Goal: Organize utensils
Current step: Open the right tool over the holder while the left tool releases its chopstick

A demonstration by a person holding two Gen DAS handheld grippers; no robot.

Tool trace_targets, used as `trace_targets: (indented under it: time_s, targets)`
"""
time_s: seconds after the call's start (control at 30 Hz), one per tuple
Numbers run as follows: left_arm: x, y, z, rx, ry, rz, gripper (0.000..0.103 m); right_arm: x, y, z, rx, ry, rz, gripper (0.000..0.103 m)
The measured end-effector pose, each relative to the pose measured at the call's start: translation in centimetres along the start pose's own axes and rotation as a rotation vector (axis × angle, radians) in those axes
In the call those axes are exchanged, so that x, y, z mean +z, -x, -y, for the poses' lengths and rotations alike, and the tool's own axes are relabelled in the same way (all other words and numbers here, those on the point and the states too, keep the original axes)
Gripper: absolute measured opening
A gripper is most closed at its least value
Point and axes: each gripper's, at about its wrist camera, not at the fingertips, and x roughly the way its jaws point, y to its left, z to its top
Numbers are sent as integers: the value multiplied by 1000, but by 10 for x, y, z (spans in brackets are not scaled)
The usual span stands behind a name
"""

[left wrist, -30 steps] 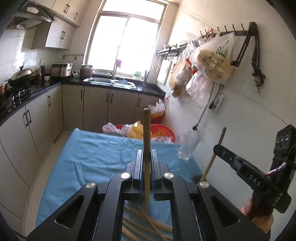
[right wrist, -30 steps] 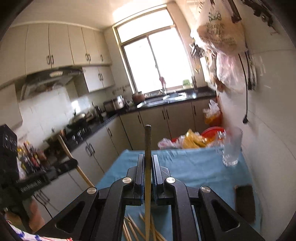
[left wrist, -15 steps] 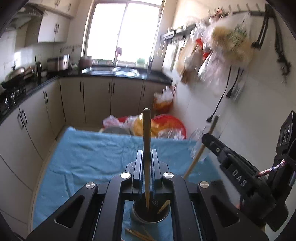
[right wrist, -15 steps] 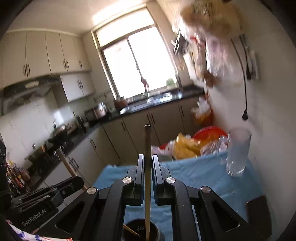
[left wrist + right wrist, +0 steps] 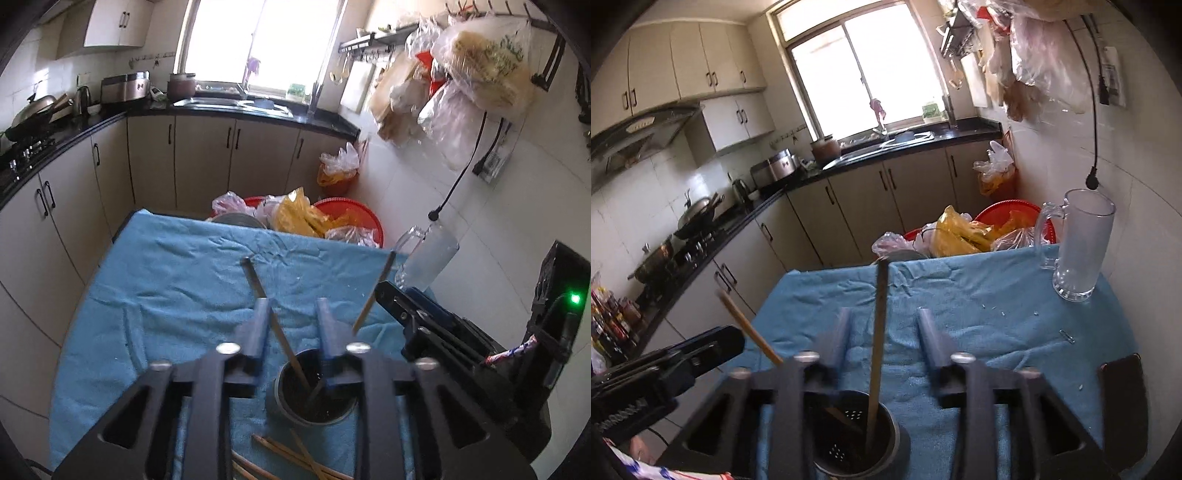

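Both claws are opening above the metal holder (image 5: 314, 397) on the blue-covered tabletop (image 5: 177, 295). The left claw (image 5: 291, 325) and right claw (image 5: 882, 332) are each releasing a chopstick (image 5: 275, 325) standing in it. Only the left view is showing loose chopsticks (image 5: 295, 456) lying beside the holder; only the right is showing the glass mug (image 5: 1078, 247) upright.

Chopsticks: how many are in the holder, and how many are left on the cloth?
Done: two chopsticks stand in the metal holder. In hand: nothing gripped; left claw and right claw are opening, pads clear of the sticks. Left: several loose chopsticks lie on the blue cloth.
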Motion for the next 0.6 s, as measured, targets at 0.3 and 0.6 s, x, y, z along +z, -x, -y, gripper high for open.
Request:
trace_targets:
  time_s: [0.3, 0.6]
  targets:
    - [-36, 75, -28, 14, 23, 65, 51, -33, 57, 4, -23, 62, -29, 67]
    - [-143, 60, -80, 53, 143, -125, 55, -154, 53, 31, 15, 84, -310, 68]
